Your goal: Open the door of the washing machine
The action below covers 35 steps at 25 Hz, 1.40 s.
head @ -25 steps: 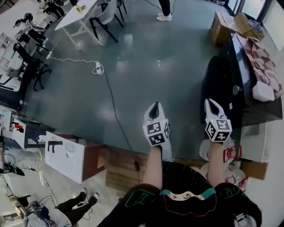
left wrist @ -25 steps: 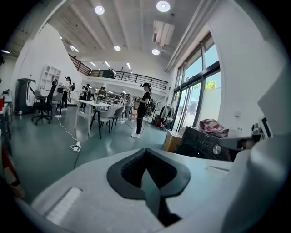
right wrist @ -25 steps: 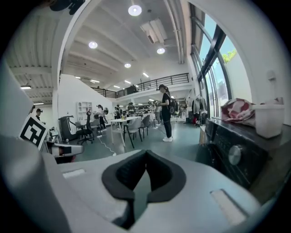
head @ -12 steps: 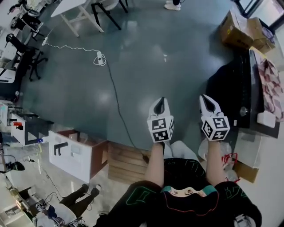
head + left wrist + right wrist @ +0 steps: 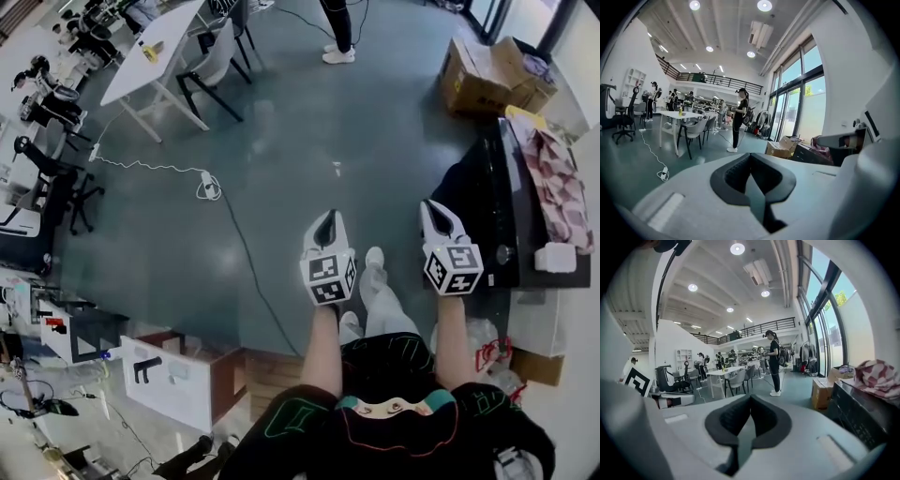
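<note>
A black appliance with a round knob on its front stands at the right of the head view. It shows again at the right edge of the right gripper view; I cannot make out a door on it. My left gripper and right gripper are held side by side in front of me over the grey floor. The right one is just left of the appliance and apart from it. Both are shut with nothing between the jaws, as the left gripper view and right gripper view show.
A pink checked cloth and a white container lie on the appliance. Cardboard boxes stand beyond it. A cable and power strip cross the floor. A white table with chairs is far left, a white cabinet near left, and a person stands ahead.
I have walked forward: the floor, table and boxes have shifted in the head view and one foot has stepped out ahead. Both grippers stay shut and side by side.
</note>
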Each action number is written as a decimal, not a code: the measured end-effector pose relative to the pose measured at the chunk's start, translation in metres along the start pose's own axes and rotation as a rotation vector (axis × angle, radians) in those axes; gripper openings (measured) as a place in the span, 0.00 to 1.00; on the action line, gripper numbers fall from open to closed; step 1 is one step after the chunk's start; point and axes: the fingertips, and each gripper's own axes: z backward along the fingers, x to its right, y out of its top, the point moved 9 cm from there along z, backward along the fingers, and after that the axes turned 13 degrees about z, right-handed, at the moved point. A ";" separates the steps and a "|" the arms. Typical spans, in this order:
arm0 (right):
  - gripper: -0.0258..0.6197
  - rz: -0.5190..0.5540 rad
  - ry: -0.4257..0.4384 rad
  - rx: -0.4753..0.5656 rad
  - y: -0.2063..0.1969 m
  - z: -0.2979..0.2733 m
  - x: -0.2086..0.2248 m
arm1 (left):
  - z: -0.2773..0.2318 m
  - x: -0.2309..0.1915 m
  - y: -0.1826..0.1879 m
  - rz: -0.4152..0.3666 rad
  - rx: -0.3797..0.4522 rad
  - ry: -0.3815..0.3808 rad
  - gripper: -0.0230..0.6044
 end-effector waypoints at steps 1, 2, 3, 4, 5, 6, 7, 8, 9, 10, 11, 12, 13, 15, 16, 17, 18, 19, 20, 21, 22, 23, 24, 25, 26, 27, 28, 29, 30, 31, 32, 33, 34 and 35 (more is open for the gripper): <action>0.04 -0.007 0.001 0.009 0.002 -0.011 0.006 | -0.010 -0.001 0.004 -0.013 0.000 0.005 0.05; 0.04 -0.019 0.003 0.013 0.003 -0.023 0.013 | -0.018 -0.003 0.008 -0.026 -0.004 0.014 0.05; 0.04 -0.036 0.005 0.016 0.003 -0.035 0.019 | -0.028 -0.006 0.013 -0.037 -0.008 0.024 0.05; 0.04 -0.056 0.007 0.020 0.004 -0.049 0.026 | -0.038 -0.008 0.019 -0.048 -0.014 0.034 0.05; 0.04 -0.077 0.008 0.025 0.006 -0.062 0.032 | -0.049 -0.011 0.026 -0.058 -0.020 0.043 0.05; 0.04 -0.095 0.011 0.031 0.008 -0.077 0.037 | -0.061 -0.012 0.032 -0.069 -0.028 0.048 0.05; 0.04 -0.104 0.016 0.033 0.010 -0.092 0.044 | -0.076 -0.012 0.038 -0.080 -0.036 0.049 0.05; 0.04 -0.103 0.022 0.027 0.010 -0.108 0.051 | -0.093 -0.011 0.043 -0.090 -0.045 0.049 0.05; 0.04 -0.091 0.024 0.014 0.009 -0.123 0.061 | -0.114 -0.006 0.048 -0.097 -0.058 0.045 0.05; 0.04 -0.077 0.021 -0.004 0.007 -0.137 0.075 | -0.138 0.001 0.051 -0.102 -0.076 0.035 0.05; 0.04 -0.071 0.011 -0.021 0.005 -0.149 0.093 | -0.162 0.012 0.053 -0.110 -0.098 0.018 0.05; 0.04 -0.077 -0.005 -0.036 0.002 -0.159 0.115 | -0.186 0.026 0.055 -0.126 -0.120 -0.003 0.05; 0.04 -0.092 -0.027 -0.051 -0.002 -0.167 0.139 | -0.209 0.042 0.055 -0.148 -0.139 -0.027 0.05; 0.04 -0.121 -0.084 -0.086 -0.013 -0.181 0.188 | -0.250 0.070 0.056 -0.197 -0.168 -0.075 0.05; 0.04 -0.125 -0.114 -0.109 -0.017 -0.187 0.211 | -0.268 0.081 0.056 -0.215 -0.178 -0.093 0.05; 0.04 -0.120 -0.140 -0.134 -0.020 -0.193 0.233 | -0.286 0.091 0.057 -0.228 -0.185 -0.108 0.05; 0.04 -0.108 -0.159 -0.155 -0.020 -0.198 0.252 | -0.302 0.100 0.058 -0.238 -0.189 -0.121 0.05; 0.04 -0.099 -0.172 -0.164 -0.019 -0.204 0.269 | -0.318 0.108 0.061 -0.246 -0.190 -0.133 0.05; 0.04 -0.094 -0.177 -0.161 -0.015 -0.210 0.283 | -0.333 0.115 0.064 -0.254 -0.188 -0.144 0.05; 0.04 -0.089 -0.175 -0.150 -0.011 -0.216 0.293 | -0.347 0.120 0.069 -0.261 -0.183 -0.153 0.05; 0.04 -0.077 -0.168 -0.134 -0.005 -0.221 0.302 | -0.362 0.126 0.076 -0.263 -0.173 -0.163 0.05; 0.04 -0.059 -0.159 -0.115 0.002 -0.224 0.309 | -0.377 0.134 0.084 -0.261 -0.160 -0.177 0.05; 0.04 -0.042 -0.157 -0.096 0.010 -0.226 0.318 | -0.393 0.145 0.092 -0.258 -0.147 -0.199 0.05; 0.04 -0.034 -0.165 -0.082 0.016 -0.227 0.328 | -0.409 0.159 0.099 -0.261 -0.138 -0.231 0.05; 0.04 -0.035 -0.186 -0.077 0.020 -0.228 0.339 | -0.425 0.175 0.102 -0.272 -0.138 -0.272 0.05; 0.04 -0.043 -0.217 -0.078 0.022 -0.227 0.350 | -0.440 0.191 0.103 -0.289 -0.149 -0.319 0.05; 0.04 -0.057 -0.250 -0.086 0.020 -0.226 0.360 | -0.454 0.207 0.101 -0.308 -0.169 -0.366 0.05; 0.04 -0.074 -0.284 -0.096 0.016 -0.225 0.370 | -0.468 0.221 0.096 -0.328 -0.194 -0.413 0.05; 0.04 -0.093 -0.321 -0.106 0.010 -0.223 0.380 | -0.483 0.235 0.089 -0.347 -0.221 -0.457 0.05; 0.04 -0.113 -0.362 -0.117 0.002 -0.221 0.392 | -0.498 0.248 0.081 -0.365 -0.249 -0.499 0.05; 0.04 -0.136 -0.410 -0.130 -0.007 -0.218 0.405 | -0.515 0.262 0.072 -0.382 -0.279 -0.542 0.05; 0.04 -0.164 -0.466 -0.144 -0.018 -0.212 0.418 | -0.532 0.276 0.061 -0.400 -0.314 -0.589 0.05; 0.04 -0.199 -0.530 -0.160 -0.029 -0.205 0.427 | -0.547 0.289 0.050 -0.422 -0.355 -0.639 0.05; 0.04 -0.243 -0.600 -0.176 -0.040 -0.196 0.433 | -0.561 0.301 0.039 -0.450 -0.400 -0.692 0.05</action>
